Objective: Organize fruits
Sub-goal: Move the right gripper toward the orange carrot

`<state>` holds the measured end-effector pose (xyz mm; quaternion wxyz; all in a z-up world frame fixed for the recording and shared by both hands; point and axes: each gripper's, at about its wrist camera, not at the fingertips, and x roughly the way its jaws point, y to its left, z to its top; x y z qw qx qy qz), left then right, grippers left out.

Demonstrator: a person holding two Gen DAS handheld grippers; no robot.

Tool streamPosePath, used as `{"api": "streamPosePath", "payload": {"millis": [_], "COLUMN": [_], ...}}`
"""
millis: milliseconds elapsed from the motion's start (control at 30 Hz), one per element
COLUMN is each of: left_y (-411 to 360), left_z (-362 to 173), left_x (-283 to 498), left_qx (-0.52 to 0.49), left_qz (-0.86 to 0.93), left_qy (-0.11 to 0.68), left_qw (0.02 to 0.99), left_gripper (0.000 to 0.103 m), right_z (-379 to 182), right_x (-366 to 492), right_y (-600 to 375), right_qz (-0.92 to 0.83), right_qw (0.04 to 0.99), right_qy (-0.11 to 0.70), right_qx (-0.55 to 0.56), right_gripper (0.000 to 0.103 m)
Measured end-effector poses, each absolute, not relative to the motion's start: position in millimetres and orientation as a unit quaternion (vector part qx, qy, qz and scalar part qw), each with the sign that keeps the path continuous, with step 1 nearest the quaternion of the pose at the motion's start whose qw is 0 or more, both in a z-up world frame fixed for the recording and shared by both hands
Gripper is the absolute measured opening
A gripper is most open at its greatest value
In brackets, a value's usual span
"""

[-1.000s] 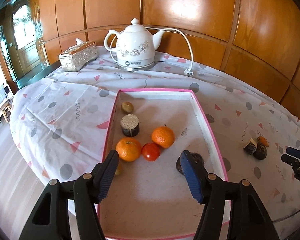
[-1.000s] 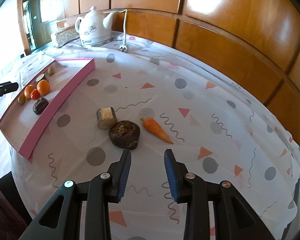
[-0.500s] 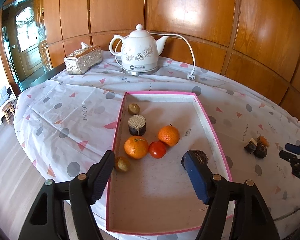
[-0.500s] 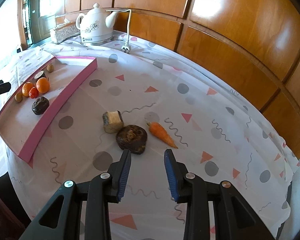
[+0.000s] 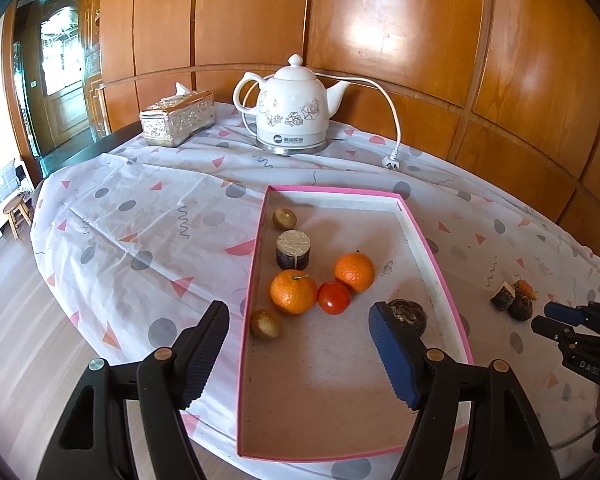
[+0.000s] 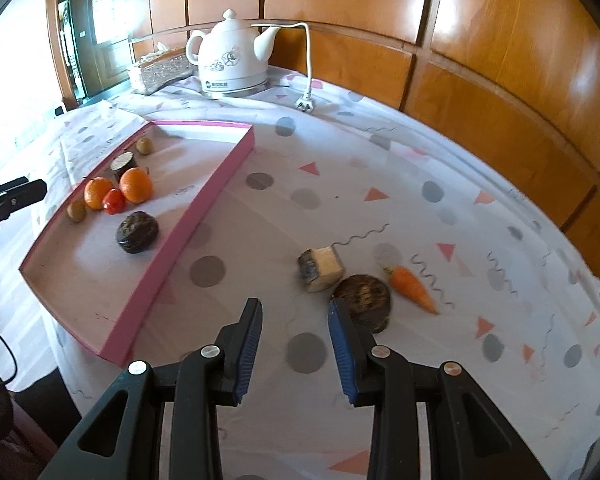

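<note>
A pink-rimmed tray (image 5: 434, 250) (image 6: 204, 200) holds two oranges (image 5: 293, 292), a red tomato (image 5: 334, 297), two small brown kiwis (image 5: 265, 324), a cut brown cylinder (image 5: 293, 249) and a dark round fruit (image 5: 410, 313). On the cloth to the tray's right lie a cut chunk (image 6: 321, 270), a dark round fruit (image 6: 363, 295) and a carrot (image 6: 411, 288). My left gripper (image 5: 300, 340) is open and empty over the tray's near end. My right gripper (image 6: 294, 330) is open and empty just left of the dark fruit on the cloth.
A white electric kettle (image 5: 291, 114) with a loose cord and plug (image 5: 391, 163) stands at the back, beside a silver tissue box (image 5: 177, 119). Wood panelling curves behind the round table. The table edge drops to the floor at left.
My left gripper has pulled back and up from the tray, so more of it shows. My right gripper has shifted left and opened wider; the dark fruit now sits by its right finger.
</note>
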<state>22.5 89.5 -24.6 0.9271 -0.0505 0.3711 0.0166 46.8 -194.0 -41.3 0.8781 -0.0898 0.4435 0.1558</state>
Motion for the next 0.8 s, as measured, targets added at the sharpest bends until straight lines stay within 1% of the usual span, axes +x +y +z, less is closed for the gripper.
{"api": "streamPosePath", "payload": {"millis": [133,300,433,633,800], "left_y": [95.0,98.1,98.2,100.2,99.3], "left_z": [-25.5,-29.5,-31.1,-34.5,-35.1], "left_x": [21.0,22.1,23.5,25.9,26.5], "left_qx": [-0.056,-0.065,-0.068,-0.073,-0.072], "left_qz": [0.017,0.015,0.011,0.01,0.009], "left_qy": [0.368,0.372,0.373,0.379,0.381], "left_qw": [0.928,0.926,0.925,0.922,0.922], "left_gripper": [0.073,0.073,0.073,0.073,0.073], "right_z": [-46.0,-56.4,-60.3,-64.3,-67.1], "right_x": [46.3,54.8,61.6,77.8,103.4], "right_y": [-210.9,-257.4,-279.5,-286.0,-270.3], "right_qz": [0.138,0.077,0.053,0.035,0.039], "right_qw": [0.878,0.873,0.869,0.865,0.864], "right_qy": [0.456,0.482,0.491,0.5,0.5], "right_qx": [-0.056,0.003,0.029,0.024,-0.045], "right_gripper": [0.034,0.034,0.034,0.034,0.034]}}
